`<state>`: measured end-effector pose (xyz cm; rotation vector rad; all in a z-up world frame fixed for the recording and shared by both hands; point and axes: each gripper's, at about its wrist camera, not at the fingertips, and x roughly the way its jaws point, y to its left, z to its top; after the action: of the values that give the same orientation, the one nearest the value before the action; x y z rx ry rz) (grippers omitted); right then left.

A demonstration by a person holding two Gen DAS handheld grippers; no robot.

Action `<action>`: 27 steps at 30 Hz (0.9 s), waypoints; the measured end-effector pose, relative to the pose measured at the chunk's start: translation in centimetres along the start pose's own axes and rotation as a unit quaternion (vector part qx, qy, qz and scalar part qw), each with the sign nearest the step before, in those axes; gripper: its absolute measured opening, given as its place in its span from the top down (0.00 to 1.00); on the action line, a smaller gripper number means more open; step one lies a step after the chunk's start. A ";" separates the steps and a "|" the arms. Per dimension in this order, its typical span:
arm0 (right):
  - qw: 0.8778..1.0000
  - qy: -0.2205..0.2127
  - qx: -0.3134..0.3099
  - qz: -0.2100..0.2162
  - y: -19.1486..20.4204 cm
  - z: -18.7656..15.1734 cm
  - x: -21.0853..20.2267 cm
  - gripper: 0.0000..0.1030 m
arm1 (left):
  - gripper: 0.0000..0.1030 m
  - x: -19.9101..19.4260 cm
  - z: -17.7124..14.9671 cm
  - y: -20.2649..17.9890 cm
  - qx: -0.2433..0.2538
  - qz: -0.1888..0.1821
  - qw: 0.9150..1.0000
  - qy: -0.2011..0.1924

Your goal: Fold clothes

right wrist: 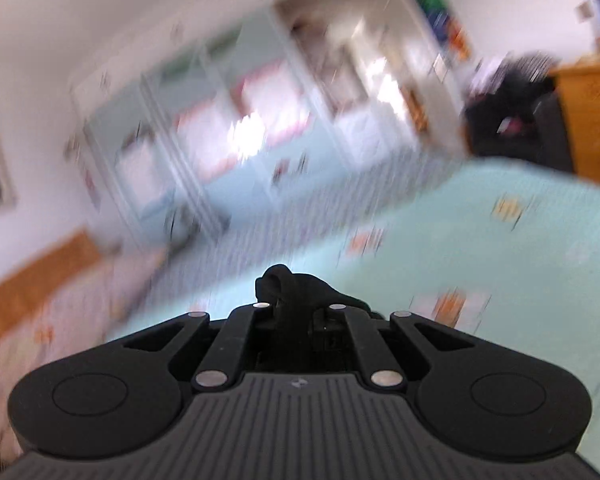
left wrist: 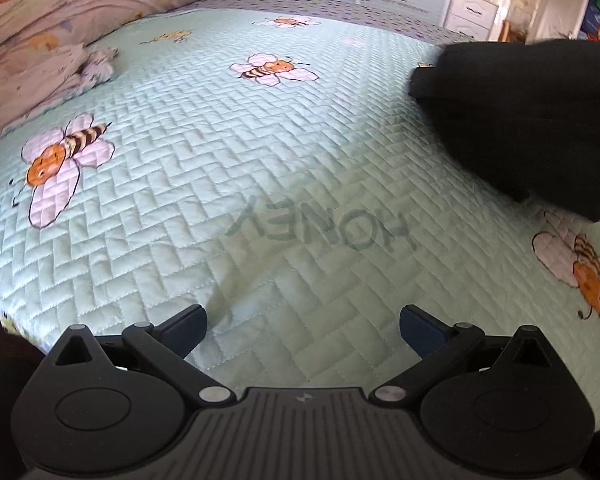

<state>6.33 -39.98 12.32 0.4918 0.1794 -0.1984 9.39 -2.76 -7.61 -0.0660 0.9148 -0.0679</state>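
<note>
A black garment (left wrist: 528, 120) hangs over the right side of the pale green quilted bedspread (left wrist: 260, 152) in the left wrist view. My left gripper (left wrist: 302, 330) is open low over the bedspread, nothing between its fingers, the garment well to its upper right. In the blurred right wrist view, my right gripper (right wrist: 300, 312) is shut on a bunched piece of black garment (right wrist: 288, 284) that sticks up between the fingers, held above the bed.
A crumpled floral duvet and pillow (left wrist: 52, 40) lie at the bed's far left. White wardrobes and drawers (left wrist: 472, 12) stand beyond the bed. The bedspread (right wrist: 480, 260) shows bee prints and the word HONEY (left wrist: 324, 228). An orange wooden cabinet (right wrist: 592, 120) stands at the right.
</note>
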 end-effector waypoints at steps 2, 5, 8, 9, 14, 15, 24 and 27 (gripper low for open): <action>0.999 -0.027 0.005 -0.022 -1.8 1.0 -1.5 0.93 | 0.01 -0.2 0.0 0.2 -0.007 -0.002 1.000 0.000; 0.997 -0.041 0.028 -0.057 -5.4 0.2 -3.2 0.93 | 0.01 -0.4 -0.1 0.2 -0.009 -0.003 1.000 0.001; 0.994 -0.020 0.055 -0.096 -9.3 -2.5 -3.4 0.93 | 0.01 -0.6 -0.3 -0.1 -0.005 -0.004 1.000 0.004; 0.992 -0.005 0.064 -0.110 -10.5 -3.8 -3.1 0.93 | 0.01 -0.6 -0.4 -0.2 -0.006 -0.005 1.000 0.005; 0.981 0.061 0.102 -0.154 -14.8 -10.4 -1.1 0.93 | 0.01 -0.5 -0.5 -1.5 0.006 0.000 1.000 0.010; 0.979 0.068 0.108 -0.157 -15.3 -11.3 -0.9 0.93 | 0.01 -0.5 -0.6 -1.7 0.009 0.001 1.000 0.010; 0.982 0.063 0.123 -0.125 -15.2 -11.3 -1.3 0.92 | 0.01 -0.3 -1.0 -3.1 0.033 0.008 0.999 0.017; 0.983 0.060 0.133 -0.113 -16.1 -10.7 -2.8 0.91 | 0.01 -0.2 -1.2 -3.6 0.042 0.010 0.999 0.019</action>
<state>-1.36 -48.26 -3.55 0.7502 0.3293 -0.4177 8.25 -6.32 -7.88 0.0215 0.9502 -0.0891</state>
